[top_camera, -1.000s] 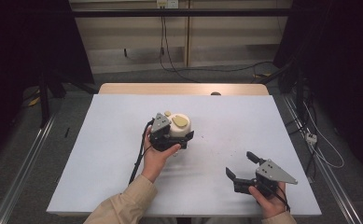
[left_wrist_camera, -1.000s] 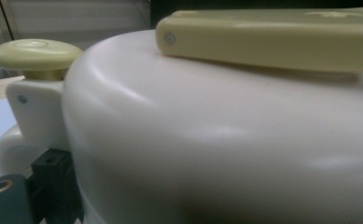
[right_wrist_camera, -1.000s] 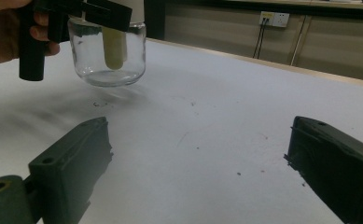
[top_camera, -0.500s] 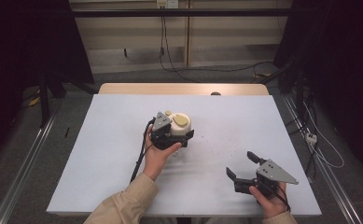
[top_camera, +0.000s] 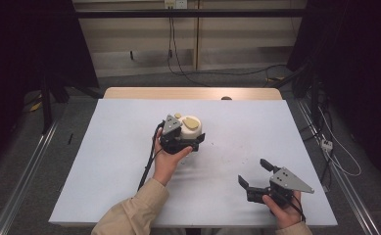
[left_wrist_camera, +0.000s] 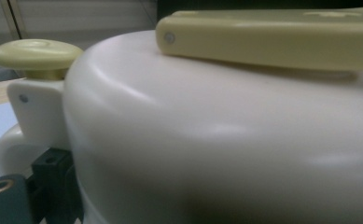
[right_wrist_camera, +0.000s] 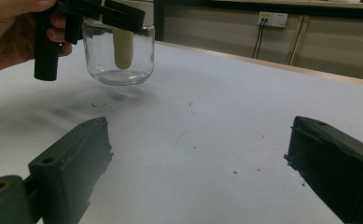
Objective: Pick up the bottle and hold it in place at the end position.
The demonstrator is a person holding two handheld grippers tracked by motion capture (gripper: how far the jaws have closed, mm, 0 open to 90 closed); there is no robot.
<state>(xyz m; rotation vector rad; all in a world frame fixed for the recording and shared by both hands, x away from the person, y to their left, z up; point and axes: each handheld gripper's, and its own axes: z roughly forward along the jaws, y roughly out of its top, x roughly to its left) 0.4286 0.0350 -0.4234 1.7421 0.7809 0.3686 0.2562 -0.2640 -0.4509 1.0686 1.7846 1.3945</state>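
Jar (top_camera: 190, 131) stands on speckled white table (top_camera: 114, 147), dim room behind.

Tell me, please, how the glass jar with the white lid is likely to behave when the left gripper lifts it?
The jar looks like clear glass, so probably rigid, smooth and breakable. It appears empty apart from a cream piece hanging inside, so likely light. The left gripper grips at the white lid, so the jar could swing or loosen.

White table (top_camera: 109, 161), wall socket (right_wrist_camera: 273, 18)

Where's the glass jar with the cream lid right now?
In the high view the glass jar sits near the middle of the table, gripped by the left gripper; the right gripper is apart, near the front right.
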